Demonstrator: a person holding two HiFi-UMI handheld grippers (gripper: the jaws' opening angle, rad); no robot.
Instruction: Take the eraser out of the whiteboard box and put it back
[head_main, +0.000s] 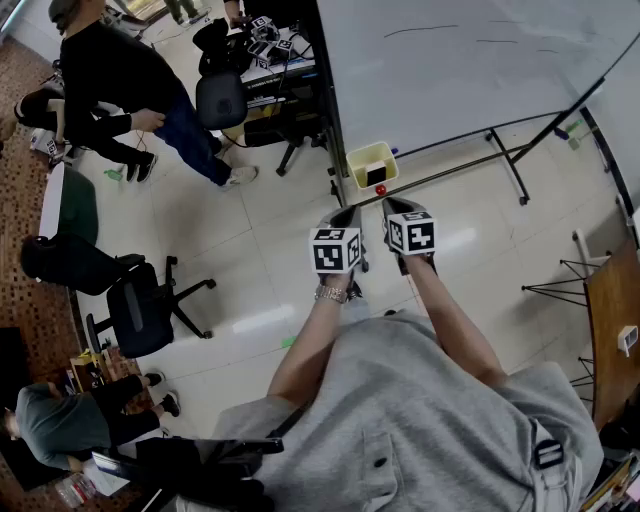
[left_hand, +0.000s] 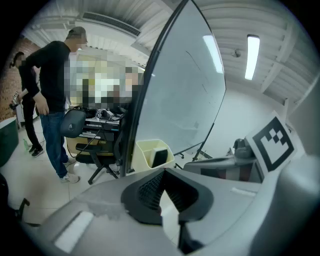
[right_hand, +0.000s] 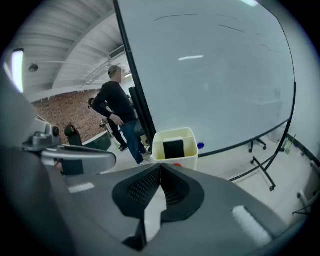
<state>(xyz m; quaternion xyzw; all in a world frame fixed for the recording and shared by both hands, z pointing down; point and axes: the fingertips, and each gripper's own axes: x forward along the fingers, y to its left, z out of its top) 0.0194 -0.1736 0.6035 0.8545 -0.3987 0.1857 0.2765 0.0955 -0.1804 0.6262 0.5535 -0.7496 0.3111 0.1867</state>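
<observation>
A pale yellow whiteboard box (head_main: 371, 165) hangs at the lower left edge of the whiteboard (head_main: 470, 60). The black eraser (head_main: 376, 176) stands inside the box, and shows in the right gripper view as a dark block, eraser (right_hand: 173, 148), within the box (right_hand: 175, 148). In the left gripper view the box (left_hand: 152, 154) holds the same eraser (left_hand: 159, 157). My left gripper (head_main: 349, 214) and right gripper (head_main: 394, 206) hover side by side just short of the box, both shut and empty. The tips of the left gripper (left_hand: 164, 172) and of the right gripper (right_hand: 160, 166) meet.
The whiteboard stands on a black wheeled frame (head_main: 510, 160). Office chairs (head_main: 140, 310) and a cluttered desk (head_main: 260, 50) stand to the left. A person in black (head_main: 120, 75) stands near the desk, and another person (head_main: 60, 425) sits at the lower left.
</observation>
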